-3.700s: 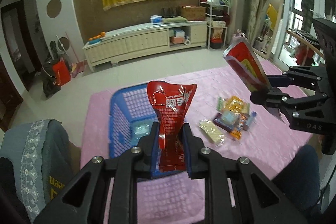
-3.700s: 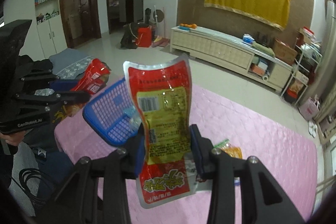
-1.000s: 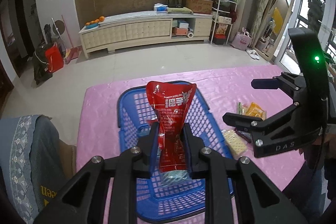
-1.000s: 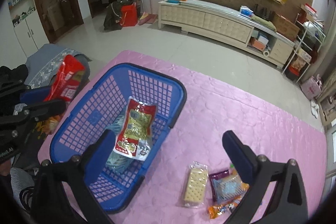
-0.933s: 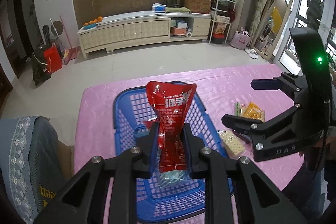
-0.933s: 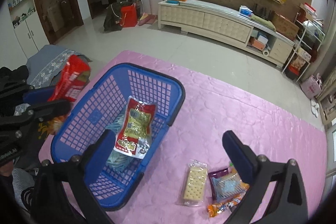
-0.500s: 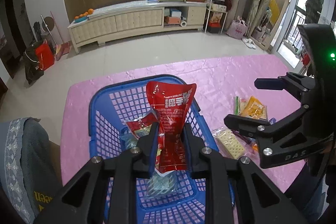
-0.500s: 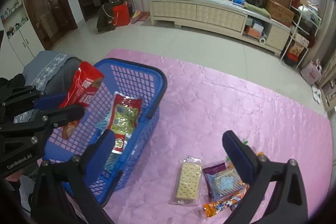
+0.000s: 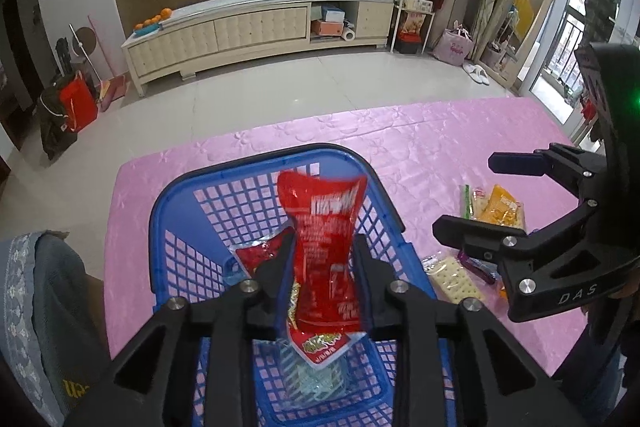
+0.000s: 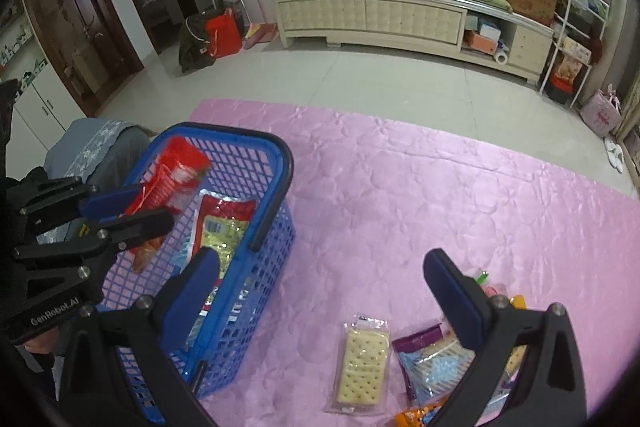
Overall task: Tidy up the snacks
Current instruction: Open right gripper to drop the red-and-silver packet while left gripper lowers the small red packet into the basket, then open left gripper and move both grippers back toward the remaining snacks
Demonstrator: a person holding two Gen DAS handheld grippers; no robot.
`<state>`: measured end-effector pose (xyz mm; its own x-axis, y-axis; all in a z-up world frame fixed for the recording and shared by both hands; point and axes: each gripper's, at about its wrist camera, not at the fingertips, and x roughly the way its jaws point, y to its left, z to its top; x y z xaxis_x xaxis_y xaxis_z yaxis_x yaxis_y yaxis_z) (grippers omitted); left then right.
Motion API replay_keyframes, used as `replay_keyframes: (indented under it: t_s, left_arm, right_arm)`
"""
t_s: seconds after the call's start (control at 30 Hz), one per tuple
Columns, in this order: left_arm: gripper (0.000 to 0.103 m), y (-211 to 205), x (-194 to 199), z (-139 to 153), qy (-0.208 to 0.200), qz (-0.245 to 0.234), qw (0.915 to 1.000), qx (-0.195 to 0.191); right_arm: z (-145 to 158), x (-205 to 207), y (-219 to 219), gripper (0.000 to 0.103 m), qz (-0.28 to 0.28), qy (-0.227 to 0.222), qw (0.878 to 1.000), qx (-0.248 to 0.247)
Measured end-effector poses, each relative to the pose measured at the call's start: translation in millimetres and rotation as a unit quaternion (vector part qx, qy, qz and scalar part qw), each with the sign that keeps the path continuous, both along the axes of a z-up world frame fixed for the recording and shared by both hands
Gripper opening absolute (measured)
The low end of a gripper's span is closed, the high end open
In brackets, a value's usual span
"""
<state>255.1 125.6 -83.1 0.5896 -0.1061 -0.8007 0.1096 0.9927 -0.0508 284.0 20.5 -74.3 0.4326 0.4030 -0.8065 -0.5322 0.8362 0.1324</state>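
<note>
- Far left, a grey cloth with a pale embroidered band (image 9: 28, 287) lies beside the table — what it covers is cut off by the frame edge.
- The blue plastic lattice basket with a dark handle (image 9: 192, 203) stands on the pink quilted tablecloth (image 9: 420, 147), at its left end.
- Over the basket, the left gripper (image 9: 322, 267) points steeply down; its jaws are opening, and the glossy red foil snack pouch with white lettering (image 9: 324, 227) is between them, blurred and tilted. Whether the pads are touching it cannot be told.
- The pouch is narrow at the waist and flares at the top; a yellow-and-red printed band shows at its bottom seam, and the lettering is too smeared to read.
- Under it in the basket lie a red-and-yellow packet with a barcode label (image 10: 222, 227) and a clear bluish wrapper (image 9: 308, 375), both partly hidden by the gripper fingers.
- To the right, the right gripper (image 10: 320, 287) stands spread wide and empty above bare cloth.
- Beyond it on the cloth lie a clear-wrapped cracker pack (image 10: 362, 367), a purple-edged bag with blue contents (image 10: 424, 359) and an orange packet (image 9: 502, 207) — the rest of this pile is hidden behind the right finger (image 10: 452, 291) and cut off by the frame.
</note>
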Motion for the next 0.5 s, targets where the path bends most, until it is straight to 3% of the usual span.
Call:
replay_keyframes:
  t_s: [0.07,0.17,0.5]
  left_arm:
    - [0.051,0.3,1.4,-0.6,0.003,-0.001,1.0,-0.006]
    - [0.058,-0.1,-3.7,0.5,0.003,-0.001,1.0,0.001]
    - [0.067,-3.1,-49.1,32.8,-0.021,-0.004,0.9998,0.001]
  right_arm:
    - [-0.6,0.1,2.5,0.103,0.002,-0.001,1.0,-0.003]
    - [2.9,-2.3,0.4,0.103,-0.003,-0.001,1.0,0.004]
    - [32.2,-30.7,-23.2,0.103,-0.013,-0.008,1.0,0.019]
